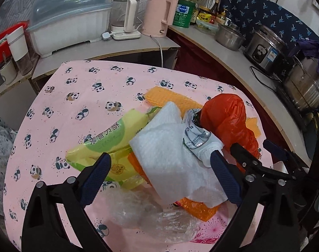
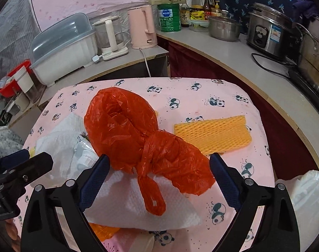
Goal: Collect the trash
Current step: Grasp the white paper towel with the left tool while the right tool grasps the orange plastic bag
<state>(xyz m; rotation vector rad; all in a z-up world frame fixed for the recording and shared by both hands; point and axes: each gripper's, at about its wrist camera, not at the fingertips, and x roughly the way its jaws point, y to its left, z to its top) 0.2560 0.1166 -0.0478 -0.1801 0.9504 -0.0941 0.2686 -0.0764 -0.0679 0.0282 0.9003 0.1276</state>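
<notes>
The tabletop (image 1: 79, 88), under a pink cloth printed with pandas, carries a loose heap of trash near its right half, with grey counters behind it. Largest in the heap is the white paper towel (image 1: 172, 153), lying flat and slanted over the other litter; in the right wrist view one corner of it spreads beneath the red plastic bag (image 2: 134, 134). That bag, knotted at its middle with a handle loop trailing toward the camera, rests on the towel and just beside the orange foam net (image 2: 214, 134), which lies flat on the cloth to its right. Under the towel's left edge sits a yellow-green wrapper (image 1: 104, 138) with printed characters, and nearer the camera a crumpled clear plastic film (image 1: 157, 218) lies on the cloth, touching an orange wrapper (image 1: 199, 209) that pokes out below the towel. A small crushed silver packet (image 1: 196, 135) lies on the towel against the red bag. The left gripper (image 1: 160, 163) hangs over the heap with its fingers spread wide, one over the yellow-green wrapper and the other over the towel by the silver packet, grasping nothing. The right gripper (image 2: 159, 166) likewise has its fingers released, parted on either side of the red bag's knotted end without closing on it.
</notes>
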